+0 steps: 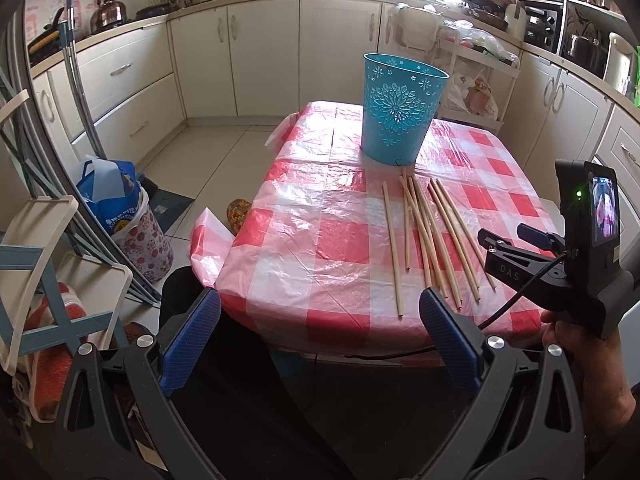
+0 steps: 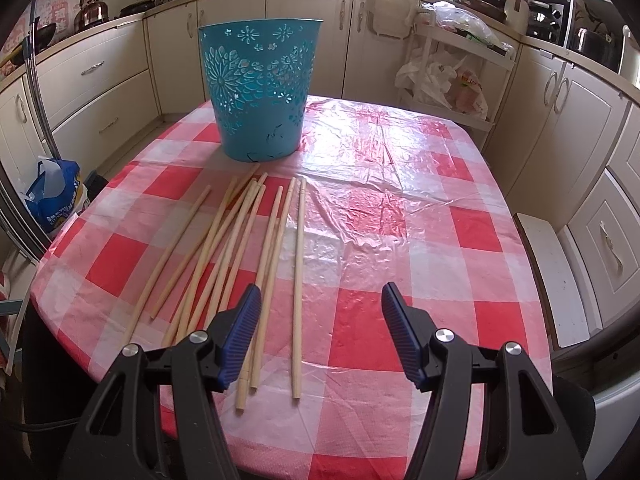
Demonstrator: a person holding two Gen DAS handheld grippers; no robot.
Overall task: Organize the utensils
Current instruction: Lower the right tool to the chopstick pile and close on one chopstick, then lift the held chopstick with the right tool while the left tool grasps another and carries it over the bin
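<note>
Lying loose: slim wooden chopsticks (image 2: pixel 256 264), perforated teal bucket (image 2: pixel 260 92); both tongs wide, empty.

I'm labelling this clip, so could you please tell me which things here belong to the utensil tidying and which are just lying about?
For the job:
- wooden chopsticks, loose on the table
- teal cut-out bucket, upright behind them

Just lying about:
- checked plastic tablecloth
- kettle
- blue shopping bag on the floor
</note>
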